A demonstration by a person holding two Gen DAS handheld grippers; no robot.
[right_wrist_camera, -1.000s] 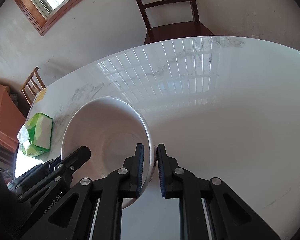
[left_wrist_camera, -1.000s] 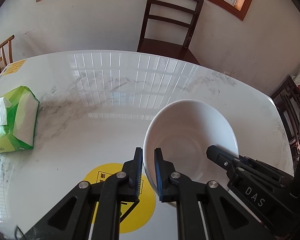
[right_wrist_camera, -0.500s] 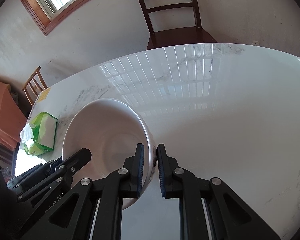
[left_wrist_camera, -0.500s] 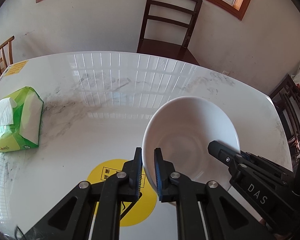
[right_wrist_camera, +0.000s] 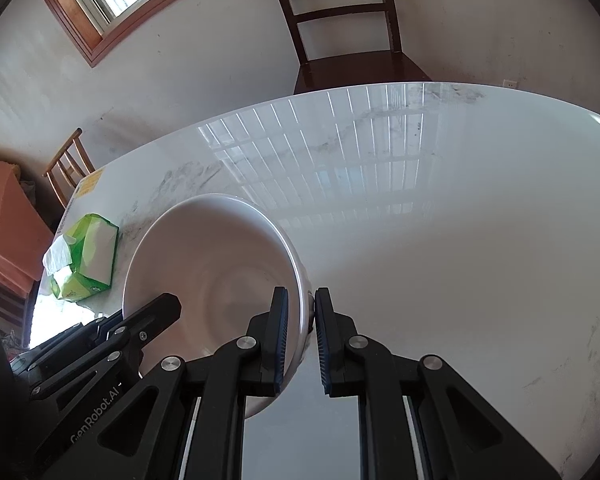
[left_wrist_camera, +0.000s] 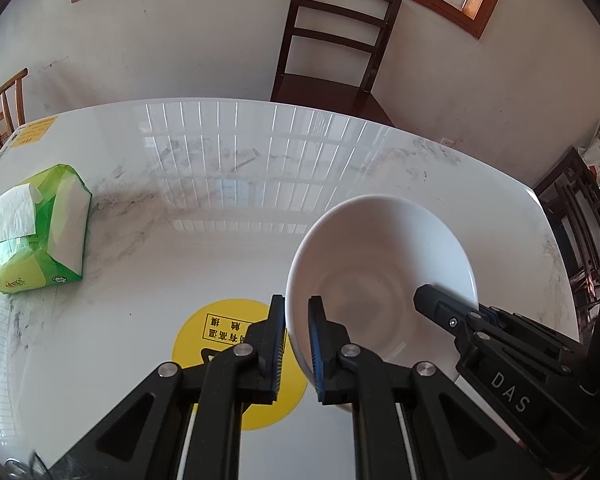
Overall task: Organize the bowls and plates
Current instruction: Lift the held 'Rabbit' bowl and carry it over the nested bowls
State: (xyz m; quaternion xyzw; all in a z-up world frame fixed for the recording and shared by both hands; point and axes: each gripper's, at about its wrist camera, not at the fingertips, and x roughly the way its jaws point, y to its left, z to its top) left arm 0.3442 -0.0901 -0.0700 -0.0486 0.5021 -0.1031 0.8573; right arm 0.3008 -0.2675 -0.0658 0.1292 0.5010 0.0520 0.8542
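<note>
Left wrist view: the left gripper (left_wrist_camera: 297,344) has its fingers (left_wrist_camera: 274,340) pinching the near-left rim of a white bowl (left_wrist_camera: 380,264), one finger outside and one inside. The bowl is empty and sits tilted over the white marble table (left_wrist_camera: 220,208), just right of a round yellow sticker (left_wrist_camera: 228,336). The right gripper (left_wrist_camera: 452,312) comes in from the right and reaches over the bowl's other side. A green tissue pack (left_wrist_camera: 36,232) lies well off to the left, and a dark wooden chair (left_wrist_camera: 336,40) stands behind the table.

Right wrist view: same deal mirrored. The right gripper (right_wrist_camera: 300,336) has its fingers clamped on the bowl's (right_wrist_camera: 212,272) right rim. The left gripper (right_wrist_camera: 156,312) reaches in at lower left. The tissue pack (right_wrist_camera: 88,256) is beyond the bowl on the left.
</note>
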